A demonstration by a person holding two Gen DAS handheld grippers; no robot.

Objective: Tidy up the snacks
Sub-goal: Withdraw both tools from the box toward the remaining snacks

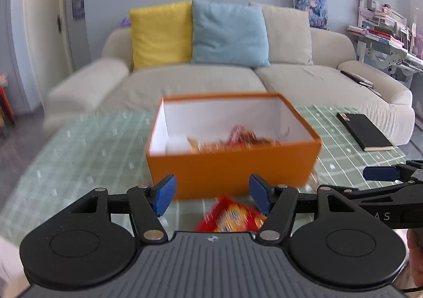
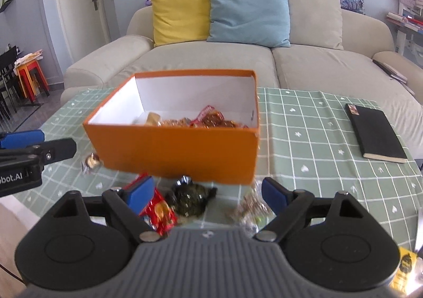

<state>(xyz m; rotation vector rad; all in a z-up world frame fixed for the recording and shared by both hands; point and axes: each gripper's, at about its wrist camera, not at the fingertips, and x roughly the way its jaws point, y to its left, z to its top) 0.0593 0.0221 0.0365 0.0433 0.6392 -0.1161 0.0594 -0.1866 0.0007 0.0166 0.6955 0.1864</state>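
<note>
An orange box [image 1: 232, 168] [image 2: 174, 150] with a white inside stands on the green checked tablecloth and holds several wrapped snacks [image 2: 201, 120]. My left gripper [image 1: 211, 195] is open and empty above a red snack packet [image 1: 231, 216] lying in front of the box. My right gripper [image 2: 207, 192] is open and empty over loose snacks: the red packet [image 2: 161, 214], a dark green wrapped one [image 2: 189, 198] and a clear wrapped one [image 2: 251, 209]. A small gold-wrapped candy [image 2: 91, 161] lies left of the box.
A black notebook [image 2: 375, 132] [image 1: 364, 131] lies on the table's right side. A yellow packet [image 2: 404, 271] is at the near right edge. A beige sofa [image 2: 211, 60] with cushions stands behind the table. The tip of the other gripper [image 1: 380, 173] [image 2: 23, 139] shows at each view's side.
</note>
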